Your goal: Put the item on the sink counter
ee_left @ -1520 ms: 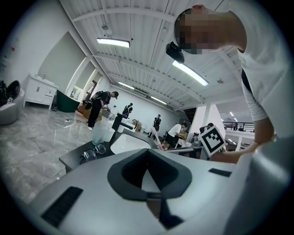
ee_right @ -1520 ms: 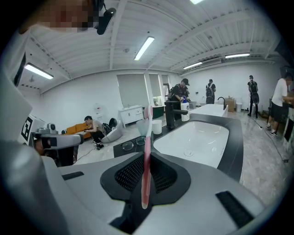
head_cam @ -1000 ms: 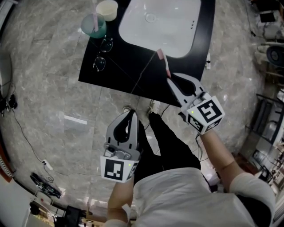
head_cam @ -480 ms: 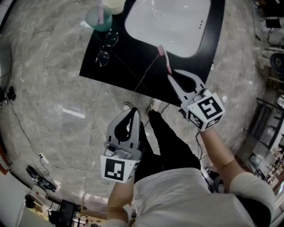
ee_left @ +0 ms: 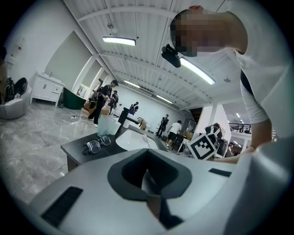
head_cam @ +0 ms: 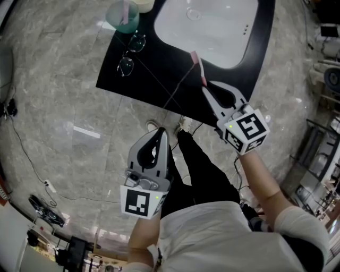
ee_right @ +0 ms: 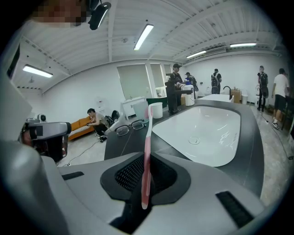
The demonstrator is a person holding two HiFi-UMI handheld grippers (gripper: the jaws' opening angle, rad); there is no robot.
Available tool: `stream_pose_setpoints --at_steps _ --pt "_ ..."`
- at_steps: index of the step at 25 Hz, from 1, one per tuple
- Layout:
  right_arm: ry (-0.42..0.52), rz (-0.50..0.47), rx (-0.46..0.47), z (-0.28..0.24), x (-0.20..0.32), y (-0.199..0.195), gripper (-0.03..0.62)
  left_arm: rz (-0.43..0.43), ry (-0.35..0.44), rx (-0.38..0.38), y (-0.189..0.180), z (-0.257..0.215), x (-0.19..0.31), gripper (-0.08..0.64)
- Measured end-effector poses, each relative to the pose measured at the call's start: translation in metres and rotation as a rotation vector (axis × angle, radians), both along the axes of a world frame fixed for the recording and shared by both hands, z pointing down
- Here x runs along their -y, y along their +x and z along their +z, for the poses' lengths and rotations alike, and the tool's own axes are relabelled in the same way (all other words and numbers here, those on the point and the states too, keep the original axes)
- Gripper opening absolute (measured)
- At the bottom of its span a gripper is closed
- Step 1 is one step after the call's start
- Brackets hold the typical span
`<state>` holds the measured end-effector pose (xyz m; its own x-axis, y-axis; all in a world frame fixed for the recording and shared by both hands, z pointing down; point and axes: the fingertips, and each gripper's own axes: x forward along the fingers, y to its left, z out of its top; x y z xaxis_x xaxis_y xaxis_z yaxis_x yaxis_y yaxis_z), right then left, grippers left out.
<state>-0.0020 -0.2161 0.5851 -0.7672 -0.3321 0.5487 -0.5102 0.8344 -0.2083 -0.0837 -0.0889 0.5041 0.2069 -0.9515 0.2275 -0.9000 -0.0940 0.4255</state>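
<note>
A pink toothbrush (head_cam: 197, 68) stands up between the jaws of my right gripper (head_cam: 204, 89), which is shut on its handle. In the head view its brush end reaches over the front part of the black sink counter (head_cam: 159, 74), close to the white basin (head_cam: 212, 29). In the right gripper view the toothbrush (ee_right: 147, 147) rises from the right gripper (ee_right: 146, 161), with the basin (ee_right: 206, 131) beyond it. My left gripper (head_cam: 160, 134) hangs shut and empty over the floor, below the counter's front edge; the left gripper (ee_left: 148, 158) holds nothing.
A pair of glasses (head_cam: 127, 56) lies on the counter's left part, with a green cup (head_cam: 123, 15) behind it at the far left corner. Grey marble floor surrounds the counter. The person's legs and shoes (head_cam: 183, 126) are below the counter edge. People stand far off.
The counter and basin have slid up and right in the head view. The right gripper with the toothbrush has stayed at the counter's front edge. The left gripper has not moved.
</note>
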Motion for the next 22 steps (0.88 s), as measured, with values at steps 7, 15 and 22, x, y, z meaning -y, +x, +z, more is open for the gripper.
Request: stream_pose_setpoints --at_steps 7,15,22 --pt "0.002 -0.002 -0.014 0.005 0.003 -0.005 0.063 -0.007 0.001 -0.012 -0.004 0.002 0.003 0.003" --pt "0.005 0.002 -0.037 0.015 0.005 -0.009 0.063 -0.010 -0.004 -0.020 -0.008 0.005 0.004 0.003" --pt "0.041 -0.007 -0.115 0.024 0.005 -0.014 0.063 -0.004 0.005 -0.029 -0.008 0.005 0.005 0.003"
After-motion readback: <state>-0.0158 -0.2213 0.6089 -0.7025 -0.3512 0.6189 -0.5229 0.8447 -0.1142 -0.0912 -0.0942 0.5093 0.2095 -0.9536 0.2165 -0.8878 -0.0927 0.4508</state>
